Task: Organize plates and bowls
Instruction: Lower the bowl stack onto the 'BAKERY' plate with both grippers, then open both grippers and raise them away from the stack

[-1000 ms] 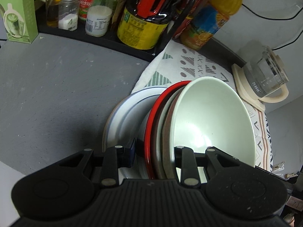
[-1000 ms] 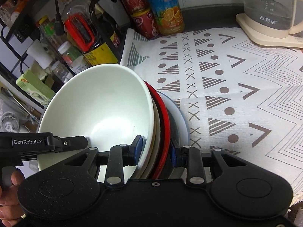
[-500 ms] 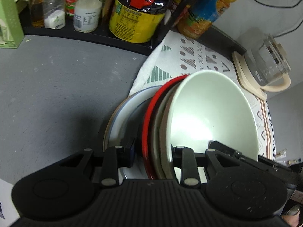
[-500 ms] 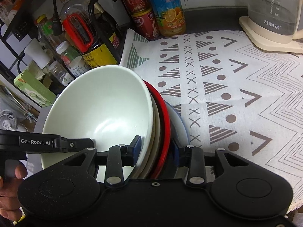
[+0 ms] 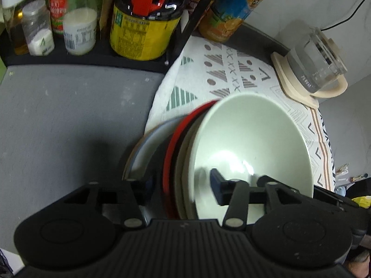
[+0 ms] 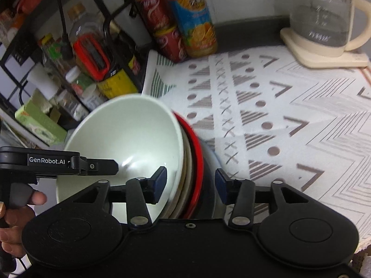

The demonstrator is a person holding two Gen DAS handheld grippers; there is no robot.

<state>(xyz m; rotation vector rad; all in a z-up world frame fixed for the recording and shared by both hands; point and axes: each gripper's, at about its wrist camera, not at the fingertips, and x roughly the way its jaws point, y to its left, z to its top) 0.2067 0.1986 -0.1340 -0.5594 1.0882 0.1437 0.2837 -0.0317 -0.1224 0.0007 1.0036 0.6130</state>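
Both grippers straddle the tilted stack: pale green bowl (image 6: 129,139) nested on the red plate (image 6: 197,162) above the patterned cloth (image 6: 289,120). Right gripper (image 6: 190,183) and left gripper (image 5: 183,190) stand spread, clamping nothing. "GenRobot.AI" reads on the left tool.

Both wrist cameras sit very close to the pale green bowl (image 5: 252,148) (image 6: 125,143). The left view looks across it from the rack side, the right view from the opposite side; both share the glass kettle (image 5: 317,62) (image 6: 322,20).
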